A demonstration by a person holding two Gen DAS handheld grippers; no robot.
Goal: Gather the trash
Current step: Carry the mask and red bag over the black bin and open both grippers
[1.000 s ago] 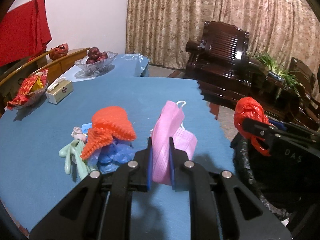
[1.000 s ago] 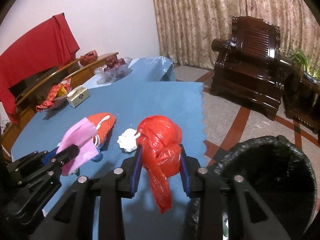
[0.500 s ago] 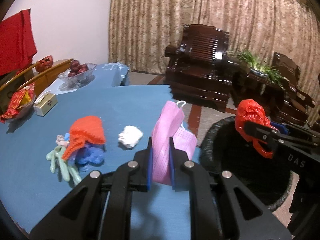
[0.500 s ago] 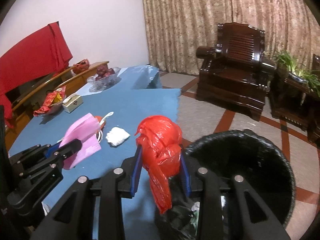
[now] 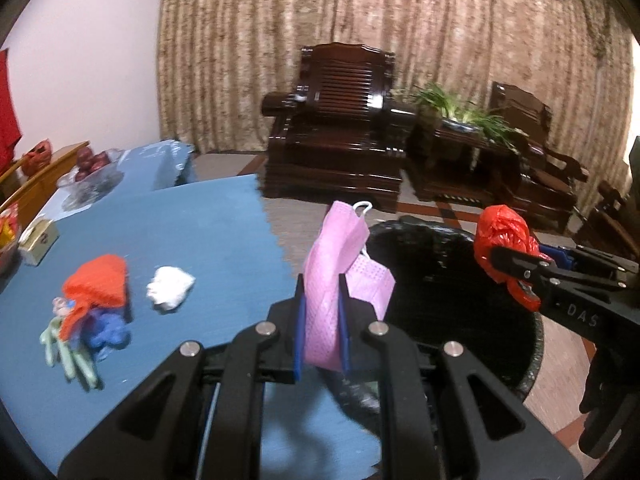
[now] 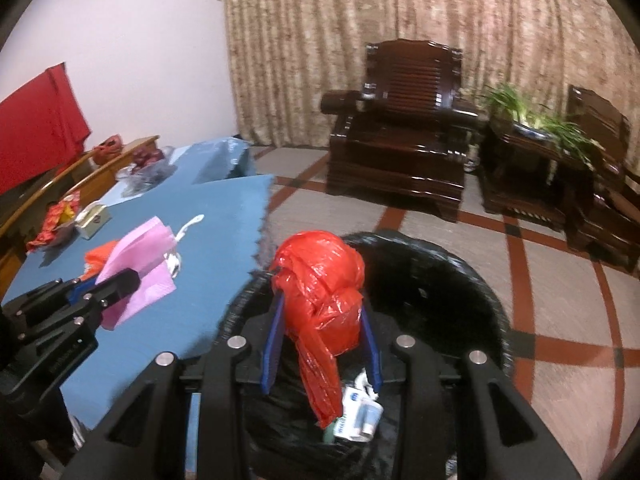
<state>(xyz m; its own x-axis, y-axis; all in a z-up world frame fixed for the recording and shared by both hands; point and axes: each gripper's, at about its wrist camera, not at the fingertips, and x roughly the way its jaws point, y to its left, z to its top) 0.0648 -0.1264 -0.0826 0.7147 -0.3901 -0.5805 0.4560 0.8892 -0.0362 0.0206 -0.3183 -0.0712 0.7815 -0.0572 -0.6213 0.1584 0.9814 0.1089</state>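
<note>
My left gripper (image 5: 321, 304) is shut on a pink face mask (image 5: 338, 256) and holds it at the table's right edge, beside the black-lined trash bin (image 5: 536, 344). My right gripper (image 6: 320, 324) is shut on a crumpled red plastic bag (image 6: 322, 280) and holds it over the bin's open mouth (image 6: 492, 300), where some trash (image 6: 360, 416) lies inside. On the blue table (image 5: 200, 240) lie a white paper wad (image 5: 170, 289), an orange knitted piece (image 5: 98, 286), blue scraps (image 5: 108, 328) and a green glove (image 5: 68, 356).
A small tin box (image 5: 38, 240), a fruit bowl (image 5: 90, 174) and a red snack dish (image 6: 60, 216) stand at the table's far side. Dark wooden armchairs (image 5: 340, 136) and a plant stand (image 5: 464, 136) line the curtain. Tiled floor lies to the right of the bin.
Both grippers have swung right from over the table toward the bin. The red bag is now over the bin's mouth; the mask has reached the table's edge.
</note>
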